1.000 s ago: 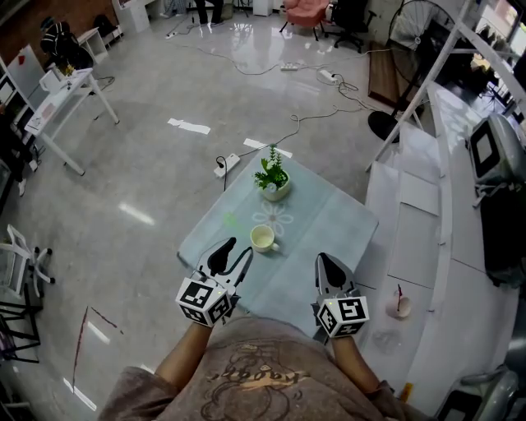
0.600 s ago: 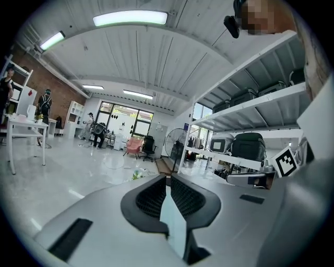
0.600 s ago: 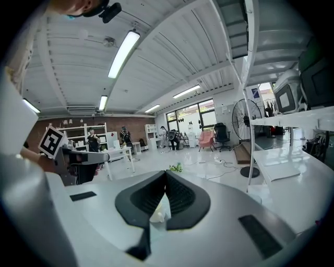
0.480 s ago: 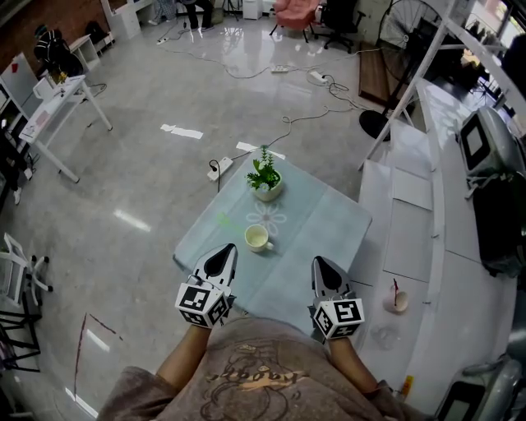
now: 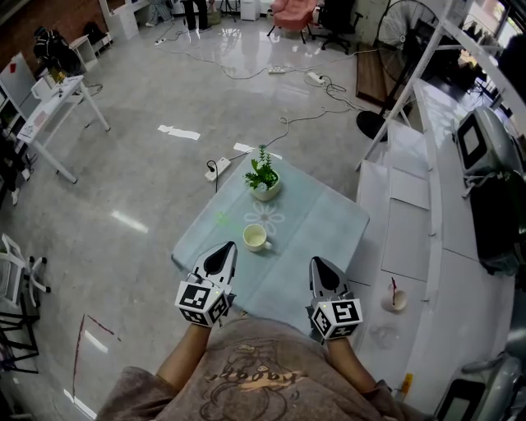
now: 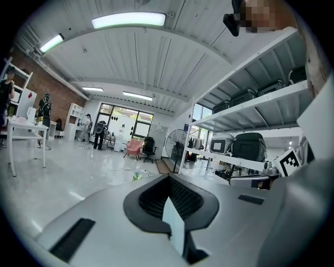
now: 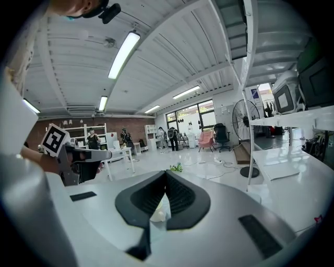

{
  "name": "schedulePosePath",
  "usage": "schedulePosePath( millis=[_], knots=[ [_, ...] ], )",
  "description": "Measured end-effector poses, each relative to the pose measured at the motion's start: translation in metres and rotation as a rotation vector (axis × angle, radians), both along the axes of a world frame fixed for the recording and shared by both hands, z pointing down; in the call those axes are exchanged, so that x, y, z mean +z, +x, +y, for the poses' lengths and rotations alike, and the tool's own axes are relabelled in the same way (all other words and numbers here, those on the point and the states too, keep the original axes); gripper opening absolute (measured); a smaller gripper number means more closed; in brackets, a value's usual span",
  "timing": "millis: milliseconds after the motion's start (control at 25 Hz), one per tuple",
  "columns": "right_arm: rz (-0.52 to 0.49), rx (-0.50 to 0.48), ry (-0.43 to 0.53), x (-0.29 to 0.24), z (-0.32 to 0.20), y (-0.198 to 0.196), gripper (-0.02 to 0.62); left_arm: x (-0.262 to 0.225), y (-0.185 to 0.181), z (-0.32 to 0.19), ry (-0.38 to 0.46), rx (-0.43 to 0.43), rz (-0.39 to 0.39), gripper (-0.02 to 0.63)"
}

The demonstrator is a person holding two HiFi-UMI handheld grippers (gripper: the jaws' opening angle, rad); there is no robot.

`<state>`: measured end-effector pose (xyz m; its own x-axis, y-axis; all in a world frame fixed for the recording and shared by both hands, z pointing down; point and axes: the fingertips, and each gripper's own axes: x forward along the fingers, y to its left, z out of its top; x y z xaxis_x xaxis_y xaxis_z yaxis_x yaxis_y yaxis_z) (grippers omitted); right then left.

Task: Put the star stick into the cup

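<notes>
A pale cup [image 5: 256, 238] stands upright on the light blue table [image 5: 329, 226], in front of a small potted plant [image 5: 263, 176]. A faint green shape [image 5: 220, 219] lies on the table left of the cup; I cannot tell whether it is the star stick. My left gripper [image 5: 221, 252] hovers over the table's near left edge, shut and empty, its tips [image 6: 169, 178] meeting. My right gripper [image 5: 320, 266] is over the near right edge, also shut [image 7: 166, 176] with nothing held. Both are short of the cup.
White shelving and benches [image 5: 427, 189] run along the right, with a standing fan [image 5: 394, 25] behind. A small bowl holding a red stick [image 5: 394, 299] sits at the lower right. Cables and a power strip [image 5: 220, 168] lie on the floor beyond the table. A white desk [image 5: 49, 111] stands far left.
The left gripper's jaws were spread wide a second ago and are now shut. Both grippers have stayed near the table's front edge.
</notes>
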<state>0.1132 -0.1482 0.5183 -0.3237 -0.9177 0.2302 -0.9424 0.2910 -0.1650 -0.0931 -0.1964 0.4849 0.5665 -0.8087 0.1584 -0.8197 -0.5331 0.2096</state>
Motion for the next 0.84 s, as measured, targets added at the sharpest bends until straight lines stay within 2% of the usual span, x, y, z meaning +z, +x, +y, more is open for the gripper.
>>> schedulePosePath(
  millis=[840],
  knots=[
    [0.012,0.001,0.001,-0.003,0.0026,0.0029,-0.003,-0.0035,-0.0041,-0.0027,-0.026,-0.036,0.045,0.021]
  ],
)
